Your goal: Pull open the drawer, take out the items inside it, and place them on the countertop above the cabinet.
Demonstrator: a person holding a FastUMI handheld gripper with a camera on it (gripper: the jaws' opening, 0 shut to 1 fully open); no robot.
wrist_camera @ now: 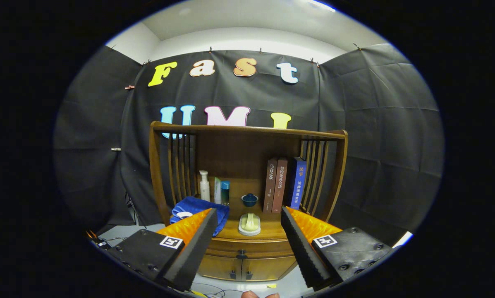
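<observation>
Fingers (247, 244) spread wide, gripping nothing, and they hang in the air well short of the wooden cabinet (247, 140). Between them, down low, sits the drawer (247, 247), fully closed, its small dark knob (242, 255) dead centre. What lies inside it cannot be seen. Below the drawer, two little cabinet doors (243, 269) meet in the middle, each with a dark pull.

Up on the surface (268, 232) above the drawer, a pale oval dish with a yellowish brush-like object (249, 224) rests near the front edge, right between the fingers. Behind it, a small dark blue lidded bowl (249, 200) stands further back. Off to the left, a blue towel (197, 207) lies bunched, partly hidden behind the left finger. Behind the towel, a white pump bottle (204, 186) stands upright, with a light tube and a small blue-capped container (225, 192) just beside it. Over on the right, three books (285, 184) stand upright, touching, two reddish-brown and one blue.

Slatted wooden sides curve up around the shelf space. At the very bottom, fingertips of a person's hand (259, 294) peek in.
</observation>
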